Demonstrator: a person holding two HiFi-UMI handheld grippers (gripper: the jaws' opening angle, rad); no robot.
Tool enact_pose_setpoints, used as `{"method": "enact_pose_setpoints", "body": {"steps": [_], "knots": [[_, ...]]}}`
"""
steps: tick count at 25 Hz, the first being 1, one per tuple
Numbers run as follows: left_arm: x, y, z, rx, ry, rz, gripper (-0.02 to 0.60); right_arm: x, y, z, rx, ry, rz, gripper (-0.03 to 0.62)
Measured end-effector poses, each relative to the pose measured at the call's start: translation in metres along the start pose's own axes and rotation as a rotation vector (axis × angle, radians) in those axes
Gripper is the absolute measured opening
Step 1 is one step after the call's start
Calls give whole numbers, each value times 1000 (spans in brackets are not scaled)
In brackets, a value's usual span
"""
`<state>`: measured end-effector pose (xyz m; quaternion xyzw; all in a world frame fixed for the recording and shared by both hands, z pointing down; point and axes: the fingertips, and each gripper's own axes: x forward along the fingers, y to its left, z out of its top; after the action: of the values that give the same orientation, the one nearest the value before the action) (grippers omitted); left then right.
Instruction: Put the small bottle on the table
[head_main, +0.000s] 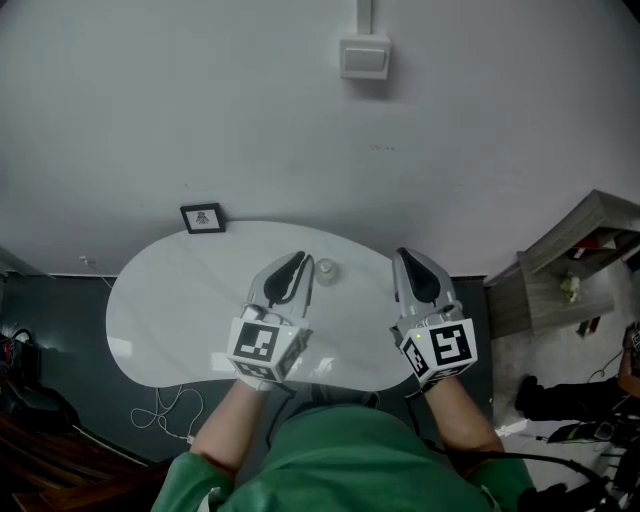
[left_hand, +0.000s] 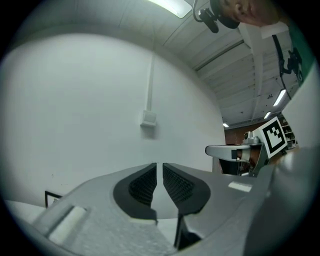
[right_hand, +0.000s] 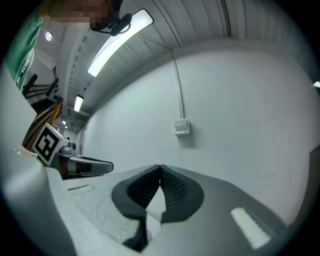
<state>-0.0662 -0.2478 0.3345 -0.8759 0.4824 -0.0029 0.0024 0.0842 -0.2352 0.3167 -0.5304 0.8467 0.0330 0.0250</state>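
Observation:
A small clear bottle (head_main: 326, 270) stands upright on the white oval table (head_main: 170, 310), near its far edge. My left gripper (head_main: 297, 258) hovers just left of the bottle, its dark jaws drawn together with only a thin slit and nothing between them (left_hand: 160, 166). My right gripper (head_main: 408, 256) is held over the table's right end, apart from the bottle, its tips touching and empty (right_hand: 160, 168). Both gripper views look up at the white wall, so the bottle does not show in them.
A small framed picture (head_main: 203, 218) stands at the table's far left edge. A switch box (head_main: 364, 58) is on the wall. A wooden shelf unit (head_main: 575, 275) stands to the right. Cables (head_main: 165, 410) lie on the dark floor at the left.

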Motion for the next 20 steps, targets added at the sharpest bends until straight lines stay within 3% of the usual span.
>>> {"method": "enact_pose_setpoints", "body": {"steps": [8,20], "knots": [[-33,12,12,1,-23,101,29,-10,11,17,-15,-42,35,2],[-43,2,20,30,-29,111,23,-19,16,20,-31,-37,64,2]]}}
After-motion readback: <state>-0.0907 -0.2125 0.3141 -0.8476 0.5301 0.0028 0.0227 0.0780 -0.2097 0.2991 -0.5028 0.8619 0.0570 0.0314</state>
